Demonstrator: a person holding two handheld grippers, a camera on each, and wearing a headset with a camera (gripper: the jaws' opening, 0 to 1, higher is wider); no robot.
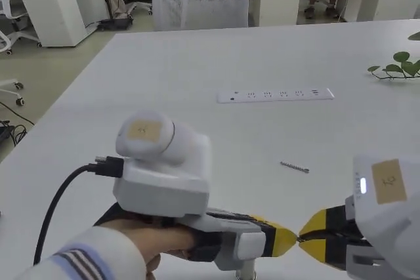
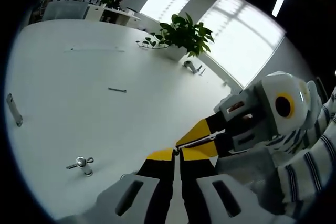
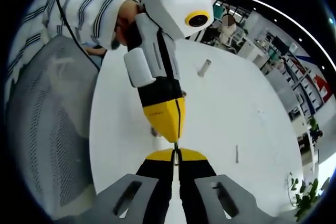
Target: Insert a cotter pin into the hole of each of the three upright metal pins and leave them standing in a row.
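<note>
My left gripper [image 1: 289, 239] and right gripper [image 1: 307, 237] meet tip to tip low over the table's near edge, both with jaws closed. A thin dark cotter pin [image 3: 176, 145] spans the small gap between the two sets of tips, and each seems to pinch one end. An upright metal pin with a cotter pin through it [image 2: 82, 164] stands to the left of my left gripper [image 2: 177, 153]. Another metal pin [image 3: 205, 68] stands farther off, behind the left gripper's body. A loose cotter pin [image 1: 294, 167] lies on the table beyond the grippers.
A white power strip [image 1: 275, 95] lies across the middle of the white table [image 1: 164, 77]. A leafy plant [image 1: 397, 65] sits at the right edge. A mesh chair [image 1: 200, 8] stands at the far side. A person's hand in a striped sleeve [image 1: 98, 257] holds the left gripper.
</note>
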